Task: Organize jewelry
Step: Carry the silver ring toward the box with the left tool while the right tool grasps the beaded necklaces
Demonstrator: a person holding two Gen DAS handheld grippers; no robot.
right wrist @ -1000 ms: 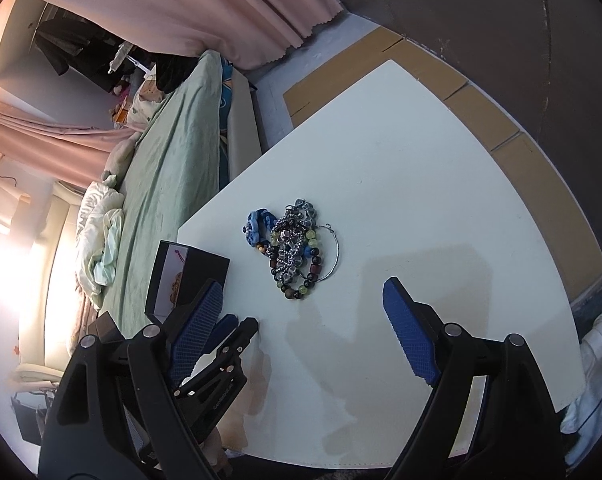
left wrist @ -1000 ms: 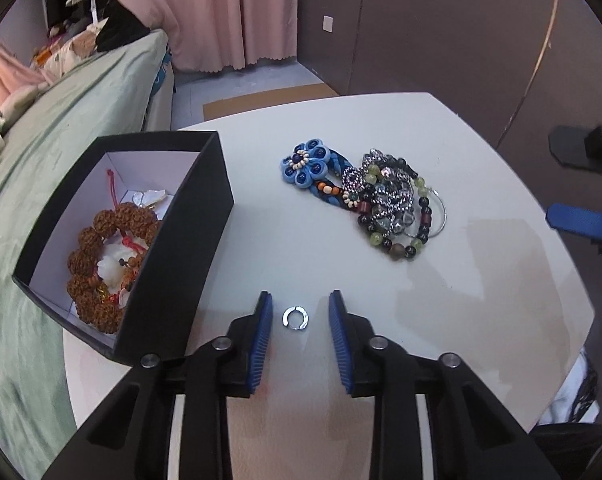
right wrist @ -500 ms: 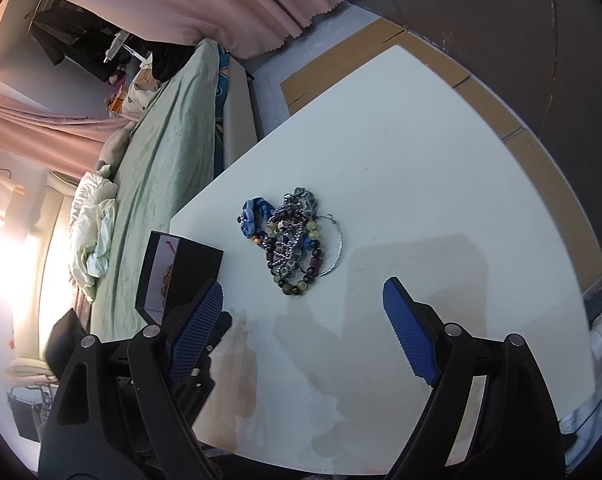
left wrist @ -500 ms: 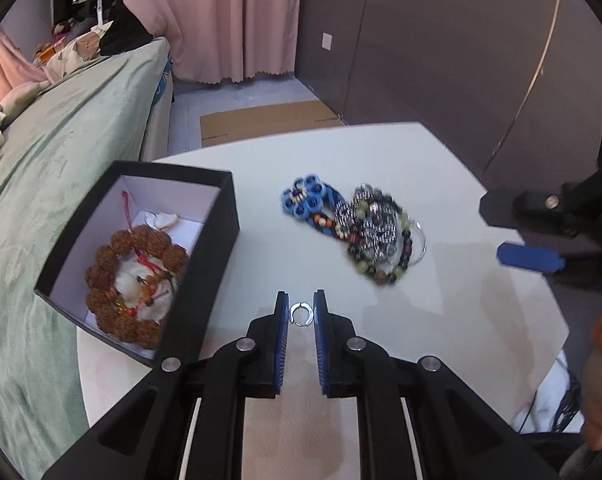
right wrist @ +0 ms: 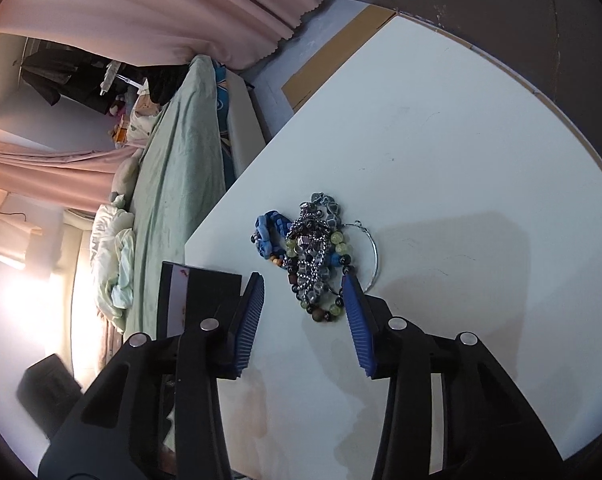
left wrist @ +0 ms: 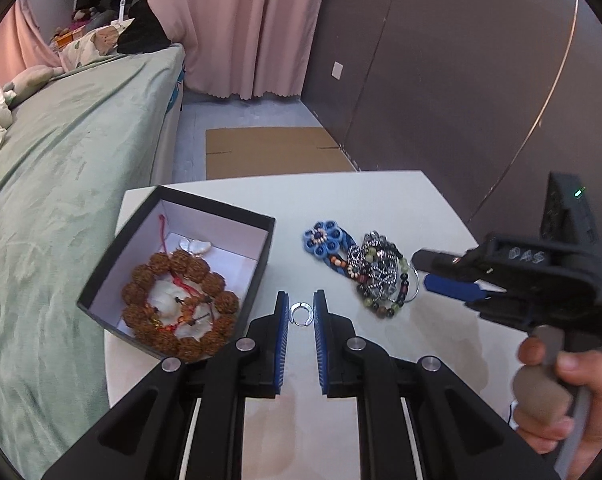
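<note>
My left gripper (left wrist: 300,316) is shut on a small silver ring (left wrist: 301,314) and holds it above the white table (left wrist: 405,208), beside the black box (left wrist: 237,216). The box holds a brown bead bracelet (left wrist: 181,304) with red cord. A pile of beaded bracelets (left wrist: 375,276) with a blue flower piece (left wrist: 323,238) lies on the table to the right. My right gripper (right wrist: 303,312) is open, its blue pads on either side of the near end of the pile (right wrist: 313,264). It also shows in the left wrist view (left wrist: 453,284).
A green-covered bed (left wrist: 61,168) runs along the table's left side. Pink curtains (left wrist: 237,28) and a dark wall (left wrist: 441,60) stand behind. Cardboard (left wrist: 269,152) lies on the floor past the table. The black box edge (right wrist: 205,292) shows left of my right gripper.
My left gripper closed on the silver ring and lifted it from the table. My right gripper narrowed and moved in around the near end of the bracelet pile.
</note>
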